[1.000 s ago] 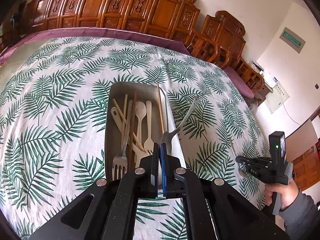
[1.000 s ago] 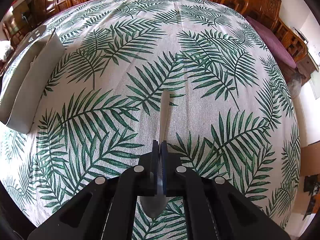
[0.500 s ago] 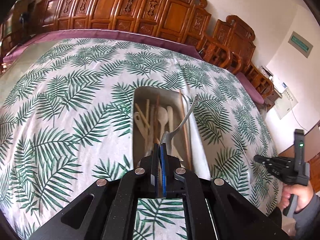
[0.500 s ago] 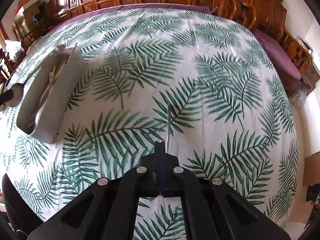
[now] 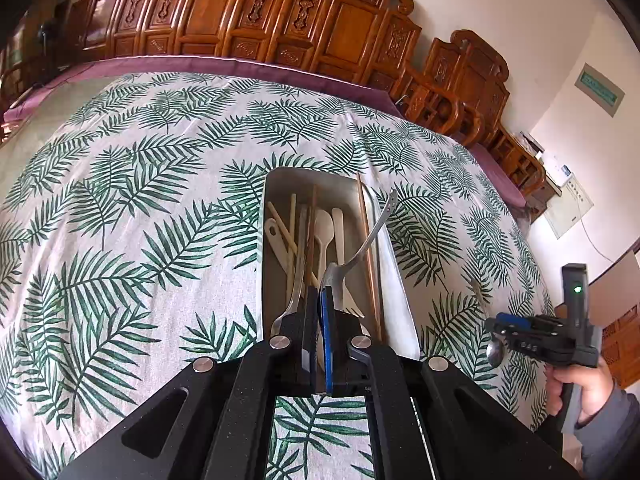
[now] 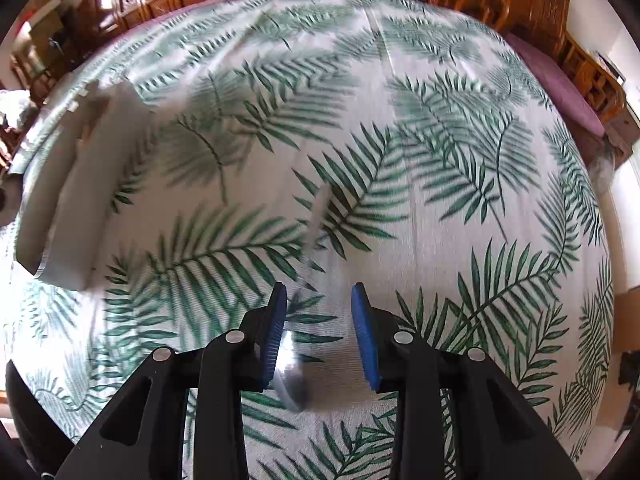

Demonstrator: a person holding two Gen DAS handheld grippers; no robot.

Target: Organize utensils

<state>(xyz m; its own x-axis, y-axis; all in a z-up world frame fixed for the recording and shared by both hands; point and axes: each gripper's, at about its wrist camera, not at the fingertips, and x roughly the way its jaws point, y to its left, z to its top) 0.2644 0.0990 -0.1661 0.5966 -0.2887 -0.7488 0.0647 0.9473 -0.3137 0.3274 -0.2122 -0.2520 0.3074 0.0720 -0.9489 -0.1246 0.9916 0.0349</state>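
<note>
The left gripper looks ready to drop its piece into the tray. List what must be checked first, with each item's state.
1. Left gripper shut on the curved silver metal utensil: ok.
2. Utensil's gripped end above the inside of the grey rectangular tray: ok.
3. Utensil's handle tip inside the tray's right rim: cannot tell; it points towards that rim.
4. Right gripper open and clear of the tray: ok.
5. Shiny silver spoon between the right fingers at rest on the leaf-print tablecloth: cannot tell; it is blurred.
</note>
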